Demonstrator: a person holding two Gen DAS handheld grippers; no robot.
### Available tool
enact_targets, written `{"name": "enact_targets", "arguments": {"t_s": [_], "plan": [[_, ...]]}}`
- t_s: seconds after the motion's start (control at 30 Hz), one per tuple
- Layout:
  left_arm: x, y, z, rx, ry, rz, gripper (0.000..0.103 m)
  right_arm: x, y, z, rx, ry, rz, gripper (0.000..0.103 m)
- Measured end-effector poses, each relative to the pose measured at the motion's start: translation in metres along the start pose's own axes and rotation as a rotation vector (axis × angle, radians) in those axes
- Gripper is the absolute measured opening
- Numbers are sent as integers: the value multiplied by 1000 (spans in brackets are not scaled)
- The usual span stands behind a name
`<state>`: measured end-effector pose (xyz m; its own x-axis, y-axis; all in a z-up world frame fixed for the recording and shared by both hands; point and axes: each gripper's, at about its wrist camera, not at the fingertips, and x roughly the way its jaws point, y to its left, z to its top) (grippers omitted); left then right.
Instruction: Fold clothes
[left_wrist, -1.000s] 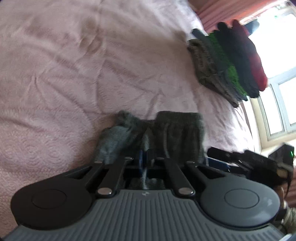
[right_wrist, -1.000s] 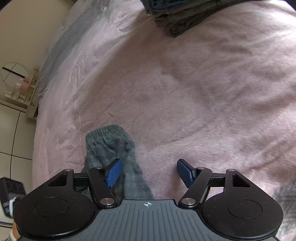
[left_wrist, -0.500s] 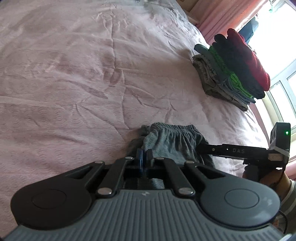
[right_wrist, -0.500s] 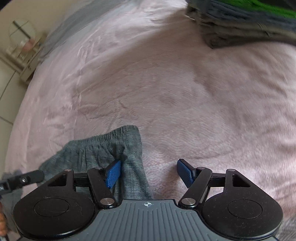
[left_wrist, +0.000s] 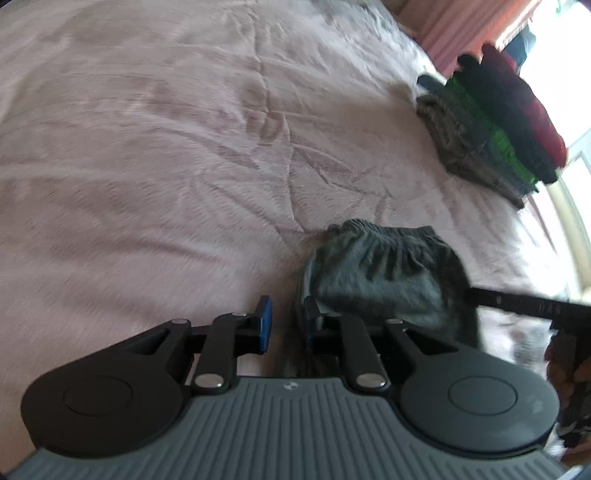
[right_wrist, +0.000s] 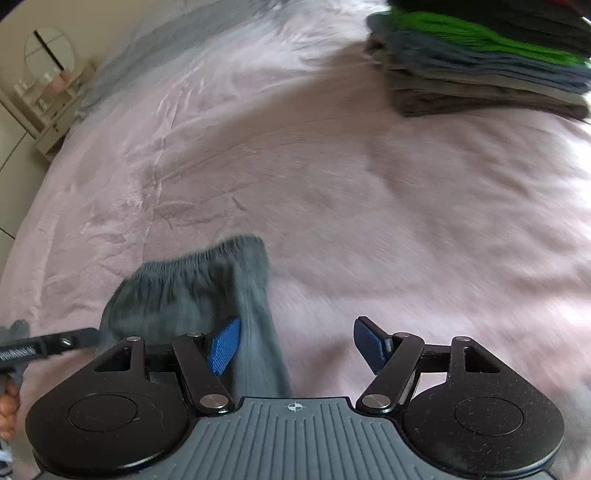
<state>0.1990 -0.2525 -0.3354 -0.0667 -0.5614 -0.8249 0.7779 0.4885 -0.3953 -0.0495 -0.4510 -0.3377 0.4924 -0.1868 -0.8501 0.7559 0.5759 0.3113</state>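
Note:
A folded grey garment with an elastic waistband lies on the pink bed cover. My left gripper sits at its near left edge, open by a narrow gap, with bed cover showing between the pads. In the right wrist view the same garment lies low and left, its edge running under the left fingertip. My right gripper is wide open above the bed cover and holds nothing. Each gripper shows at the edge of the other's view.
A stack of folded clothes in grey, green, black and red sits at the far right of the bed, also the stack top right. A shelf with a round mirror stands beyond the bed's left side. A hand holds the right gripper.
My left gripper, shut on the grey garment before, has opened and let it go. The garment now lies flatter on the bed. The right gripper stayed open and swung toward the stack.

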Motion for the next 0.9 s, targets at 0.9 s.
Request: {"name": "enact_targets", "arguments": {"t_s": [0.9], "plan": [[-53, -3, -94, -67, 45, -14, 2, -83, -54, -107, 233, 59, -68, 71]]}}
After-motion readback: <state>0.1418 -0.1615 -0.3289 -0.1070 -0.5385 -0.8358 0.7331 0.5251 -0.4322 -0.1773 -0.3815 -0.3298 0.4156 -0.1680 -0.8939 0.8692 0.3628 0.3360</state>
